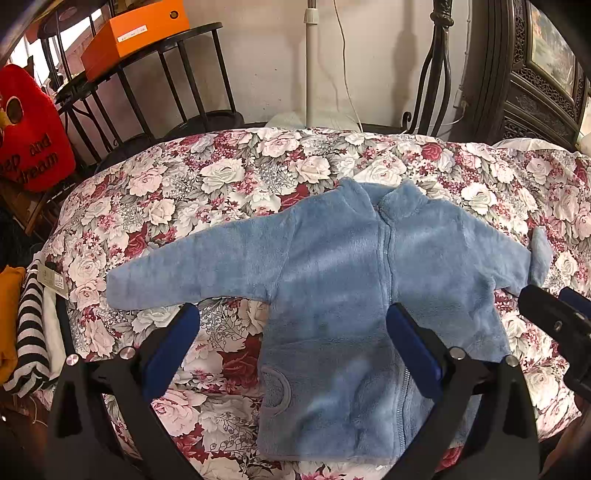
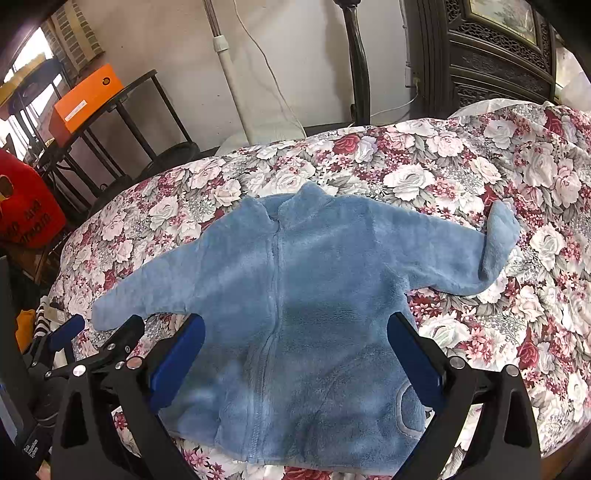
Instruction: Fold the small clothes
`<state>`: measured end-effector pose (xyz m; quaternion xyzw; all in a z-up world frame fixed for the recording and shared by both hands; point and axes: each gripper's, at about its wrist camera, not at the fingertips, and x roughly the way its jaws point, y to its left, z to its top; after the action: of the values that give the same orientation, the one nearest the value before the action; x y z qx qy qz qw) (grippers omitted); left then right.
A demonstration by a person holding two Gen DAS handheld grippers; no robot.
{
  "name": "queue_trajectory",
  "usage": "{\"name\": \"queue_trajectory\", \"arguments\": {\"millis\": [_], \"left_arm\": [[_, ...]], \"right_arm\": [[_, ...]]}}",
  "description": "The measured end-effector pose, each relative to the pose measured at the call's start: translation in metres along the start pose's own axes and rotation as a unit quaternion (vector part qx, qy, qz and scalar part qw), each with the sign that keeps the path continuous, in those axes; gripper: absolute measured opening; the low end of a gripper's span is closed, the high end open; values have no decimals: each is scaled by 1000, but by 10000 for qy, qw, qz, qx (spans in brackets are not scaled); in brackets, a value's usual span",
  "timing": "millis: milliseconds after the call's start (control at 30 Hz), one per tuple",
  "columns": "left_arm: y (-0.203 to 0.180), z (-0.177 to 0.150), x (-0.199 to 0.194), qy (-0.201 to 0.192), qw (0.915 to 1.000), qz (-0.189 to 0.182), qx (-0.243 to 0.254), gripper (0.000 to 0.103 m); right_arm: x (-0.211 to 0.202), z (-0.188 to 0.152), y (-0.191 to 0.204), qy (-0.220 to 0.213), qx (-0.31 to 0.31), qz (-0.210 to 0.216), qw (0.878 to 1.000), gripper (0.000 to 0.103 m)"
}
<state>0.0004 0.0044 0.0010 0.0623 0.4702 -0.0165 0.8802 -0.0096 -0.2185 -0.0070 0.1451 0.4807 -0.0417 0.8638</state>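
A small blue fleece jacket [image 1: 332, 280] [image 2: 295, 295] lies flat, front up and zipped, on a floral bedspread [image 1: 207, 192] [image 2: 461, 173]. Its left sleeve [image 1: 177, 277] stretches straight out. The right sleeve's cuff [image 2: 498, 240] is bent upward. My left gripper [image 1: 293, 321] hovers open over the jacket's lower left half, one finger over the bedspread, the other over the zip. Over the hem my right gripper [image 2: 295, 334] also stands open, its fingers to either side of the zip. Neither holds anything. Each gripper shows at the edge of the other's view.
Striped and yellow clothes [image 1: 26, 332] are piled at the bed's left edge. A red cushion [image 1: 29, 133], a black metal rack [image 1: 147, 74] with an orange box [image 1: 133, 33], a white pole [image 1: 314, 62] and a dark carved cabinet [image 1: 524, 74] stand beyond the bed.
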Motion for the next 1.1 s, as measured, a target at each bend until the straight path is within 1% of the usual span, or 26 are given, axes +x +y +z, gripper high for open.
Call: {"name": "queue_trajectory", "arguments": {"millis": [233,333,433,467,533,567,600,633,667,733,767,800,833,867,900,933,967,1000,1033,1100], "left_arm": [[0,0,1,6,10000,22,25,98],[-2,-7,9,69,9999,117,89,98],[-7,-10,21,227,9994,192,154,98],[-10,-11,25,284,9992,229,188,98],[-15,-12,31,384,9986,274,251,98],[-18,-13,34,419,9983,281,282,98],[-21,-14,36,441,9981,297,317,98],[-24,-15,37,446,9979,320,346,98],[-27,-15,38,443,9977,338,375,98],[-32,-17,41,426,9974,384,437,98],[-35,-17,43,423,9971,433,468,98],[-37,-17,44,430,9967,482,490,98],[-39,-17,46,445,9964,521,504,98],[-40,-17,48,461,9961,557,515,98],[-41,-17,49,471,9958,588,513,98],[-41,-17,50,477,9957,614,509,98],[-42,-17,51,493,9954,641,513,98],[-43,-16,53,508,9951,662,522,98],[-44,-17,55,525,9948,687,545,98],[-46,-18,59,556,9937,754,619,98]], "right_arm": [[1,-1,0,4,6,-12,10000,99],[1,0,-5,-19,8,-25,10000,99],[-3,-2,-20,-206,43,-151,9997,99],[-1,6,-37,-311,61,-189,9993,99],[-15,8,-50,-749,123,-390,9964,99],[-29,6,-62,-1179,193,-570,9912,99],[-37,5,-67,-1412,236,-664,9875,99],[-51,2,-78,-1824,324,-825,9792,99],[-58,2,-85,-2036,386,-850,9746,99],[-66,-2,-108,-2427,575,-559,9668,99],[-63,-7,-128,-2534,833,-264,9634,99],[-57,-8,-143,-2478,1081,-153,9626,99],[-45,-4,-165,-2160,1476,-172,9650,99],[-38,0,-177,-1951,1642,-106,9669,99],[-32,4,-191,-1843,1765,39,9669,99],[-30,9,-201,-1848,1825,-50,9657,99],[-29,14,-206,-1876,1796,-276,9653,97],[-26,19,-210,-1888,1766,-387,9652,96],[-21,24,-216,-1878,1765,-500,9649,93],[-10,28,-228,-1830,1885,-520,9635,87]]}}
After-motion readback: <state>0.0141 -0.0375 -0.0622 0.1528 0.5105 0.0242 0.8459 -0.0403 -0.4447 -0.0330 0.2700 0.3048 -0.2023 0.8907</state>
